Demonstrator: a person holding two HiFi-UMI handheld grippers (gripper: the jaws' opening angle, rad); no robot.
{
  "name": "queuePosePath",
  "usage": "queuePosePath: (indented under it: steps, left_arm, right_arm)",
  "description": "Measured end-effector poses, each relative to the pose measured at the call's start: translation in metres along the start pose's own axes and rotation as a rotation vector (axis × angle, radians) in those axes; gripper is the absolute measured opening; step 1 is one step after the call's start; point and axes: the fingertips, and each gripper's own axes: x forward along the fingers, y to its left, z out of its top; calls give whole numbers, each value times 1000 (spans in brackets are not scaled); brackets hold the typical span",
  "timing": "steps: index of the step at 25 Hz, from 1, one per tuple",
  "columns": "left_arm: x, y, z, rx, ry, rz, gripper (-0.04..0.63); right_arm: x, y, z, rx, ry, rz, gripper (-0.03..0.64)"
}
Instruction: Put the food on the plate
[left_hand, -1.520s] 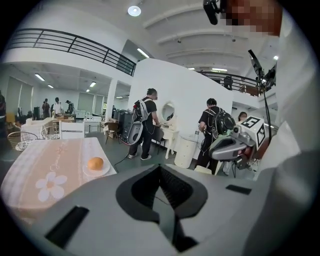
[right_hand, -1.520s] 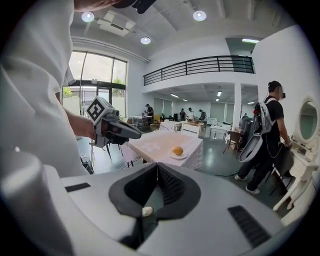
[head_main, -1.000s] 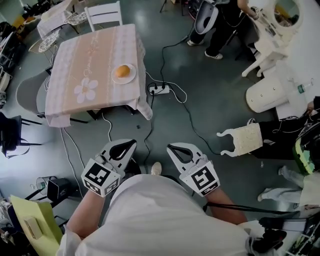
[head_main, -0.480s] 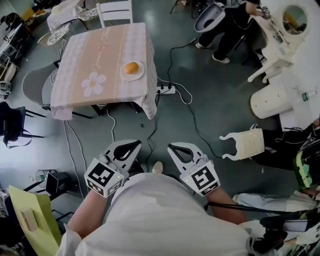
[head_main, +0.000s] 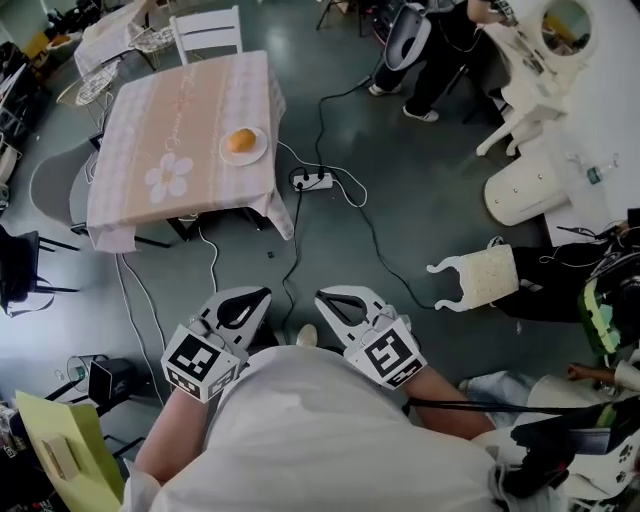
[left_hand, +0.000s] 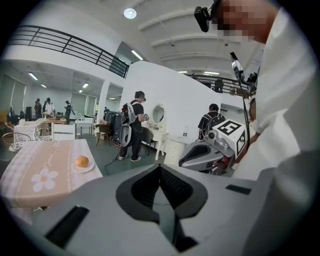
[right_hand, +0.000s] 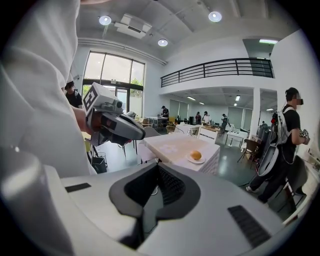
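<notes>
Apparently the food (head_main: 241, 141) already lies on the plate (head_main: 256, 156); my left claw (head_main: 263, 294) and right claw (head_main: 321, 296) are closed, empty.

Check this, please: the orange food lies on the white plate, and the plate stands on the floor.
Not quite. The food lies on the white plate, but the plate stands on the table; the head view shows it.
</notes>
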Motion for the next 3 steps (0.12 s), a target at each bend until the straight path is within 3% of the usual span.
queuePosePath:
  steps: [3]
  left_arm:
    - [-5,-1,-3,4,6,16,9]
  right_arm:
    - [3,8,0,-7,-3,25,12]
